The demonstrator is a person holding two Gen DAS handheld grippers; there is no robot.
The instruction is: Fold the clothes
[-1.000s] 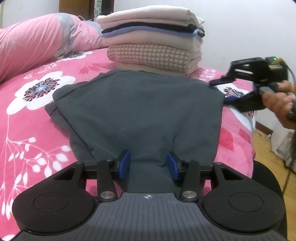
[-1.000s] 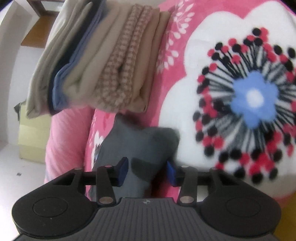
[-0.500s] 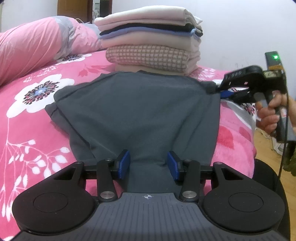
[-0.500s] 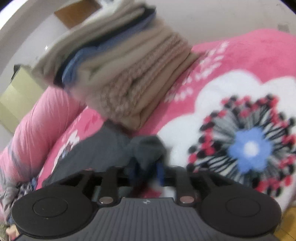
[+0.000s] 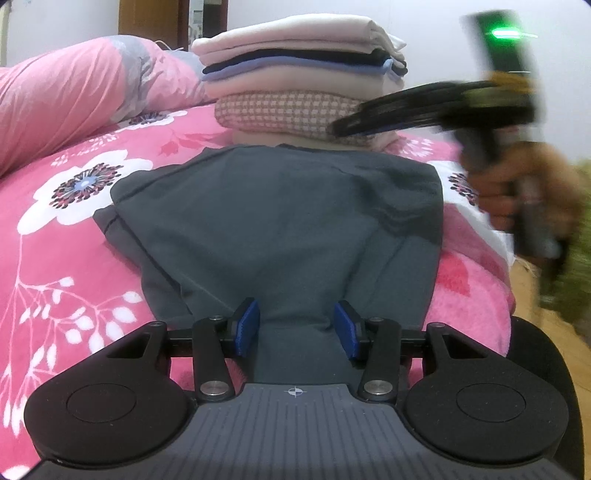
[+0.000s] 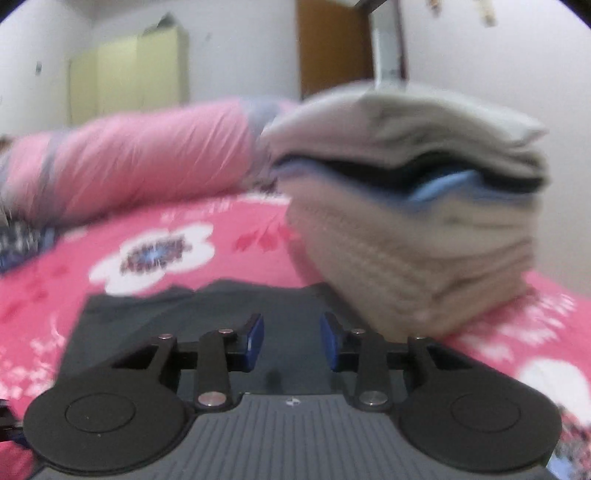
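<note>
Left wrist: grey garment (image 5: 280, 229) lies lengthwise toward folded stack (image 5: 303, 77).

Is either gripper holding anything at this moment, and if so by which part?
The left gripper holds the grey garment by a bunched bit of its near edge. The right gripper holds nothing; its jaws, just closing, stand apart above the garment.

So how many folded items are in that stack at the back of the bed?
About 6: cream on top, then black, blue, beige, checked, and a beige one at the bottom; thin layers may be hidden.
</note>
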